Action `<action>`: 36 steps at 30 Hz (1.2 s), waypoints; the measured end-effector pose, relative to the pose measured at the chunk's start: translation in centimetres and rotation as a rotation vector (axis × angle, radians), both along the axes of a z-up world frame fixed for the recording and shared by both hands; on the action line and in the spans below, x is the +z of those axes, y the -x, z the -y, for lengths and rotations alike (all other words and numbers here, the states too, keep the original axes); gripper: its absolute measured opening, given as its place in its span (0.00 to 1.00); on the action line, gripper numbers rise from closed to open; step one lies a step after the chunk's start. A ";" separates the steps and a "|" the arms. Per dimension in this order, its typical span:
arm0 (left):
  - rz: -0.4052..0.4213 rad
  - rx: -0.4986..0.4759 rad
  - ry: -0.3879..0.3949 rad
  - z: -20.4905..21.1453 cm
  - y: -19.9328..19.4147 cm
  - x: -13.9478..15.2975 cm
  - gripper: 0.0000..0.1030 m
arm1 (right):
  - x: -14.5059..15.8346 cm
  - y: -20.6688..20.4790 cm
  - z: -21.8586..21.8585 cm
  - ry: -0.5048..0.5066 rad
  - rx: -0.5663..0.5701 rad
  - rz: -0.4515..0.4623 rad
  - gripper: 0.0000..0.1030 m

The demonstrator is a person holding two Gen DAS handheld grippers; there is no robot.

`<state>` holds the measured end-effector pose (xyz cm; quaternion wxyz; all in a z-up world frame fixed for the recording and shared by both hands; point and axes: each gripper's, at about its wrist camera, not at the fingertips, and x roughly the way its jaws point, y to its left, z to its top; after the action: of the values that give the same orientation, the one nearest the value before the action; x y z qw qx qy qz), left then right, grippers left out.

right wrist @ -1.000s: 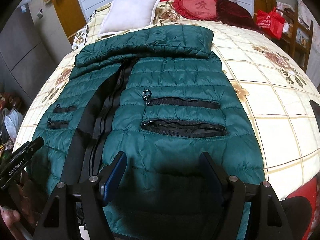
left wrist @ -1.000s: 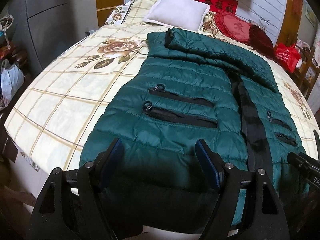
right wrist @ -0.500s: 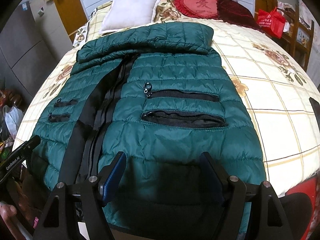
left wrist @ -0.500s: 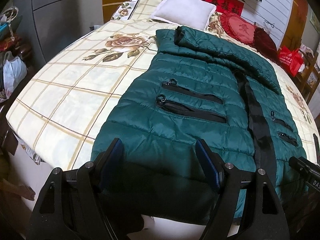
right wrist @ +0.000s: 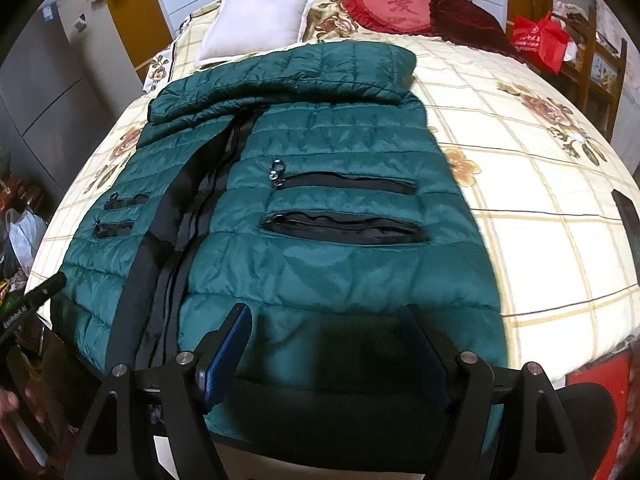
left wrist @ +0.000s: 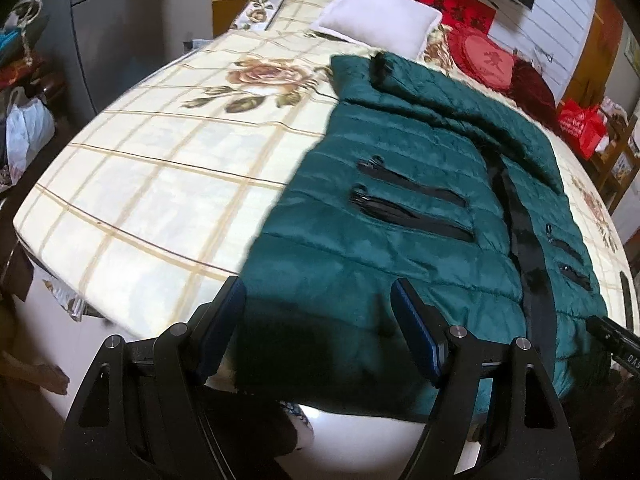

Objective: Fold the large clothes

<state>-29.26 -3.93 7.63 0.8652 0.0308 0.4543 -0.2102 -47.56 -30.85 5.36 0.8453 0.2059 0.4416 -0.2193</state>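
Note:
A dark green quilted jacket [left wrist: 400, 208] [right wrist: 312, 256] lies front up on the bed, zipped, with black pocket zips and both sleeves folded across its top. Its hem hangs at the bed's near edge. My left gripper [left wrist: 320, 300] hovers open over the hem's left corner, the cloth's edge just inside its left finger. My right gripper [right wrist: 326, 322] stands open above the hem on the jacket's right half. Nothing is pinched by either. The right gripper's tip [left wrist: 616, 340] shows at the left wrist view's right edge, and the left gripper's tip [right wrist: 36, 300] at the right wrist view's left edge.
The bed [left wrist: 160, 184] carries a cream checked cover with roses. A white pillow [right wrist: 256, 20], a red heart cushion [right wrist: 388, 8] and a dark red cushion [right wrist: 468, 20] lie at its head. Red bag [right wrist: 538, 42] on a chair right; bags [left wrist: 24, 136] on the floor left.
The left gripper slid left along the hem, so the jacket's left edge now sits by its left finger. The right gripper drew back slightly. Both stay open.

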 end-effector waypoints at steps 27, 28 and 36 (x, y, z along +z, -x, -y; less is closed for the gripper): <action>-0.193 -0.034 0.063 -0.6 -3.7 -3.9 0.77 | -2.8 3.5 5.7 -0.142 0.053 0.010 0.78; -0.192 -0.034 0.054 -0.5 -3.7 -3.9 0.78 | -2.7 3.5 6.0 -0.133 0.047 0.008 0.78; -0.184 -0.035 0.052 -0.4 -3.6 -3.9 0.78 | -3.1 4.7 10.1 -0.278 -0.057 0.087 0.78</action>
<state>-25.70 -3.56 3.68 0.8164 -0.0031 0.5258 -0.2389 -52.26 -40.93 2.24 0.8204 0.3427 0.4246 -0.1709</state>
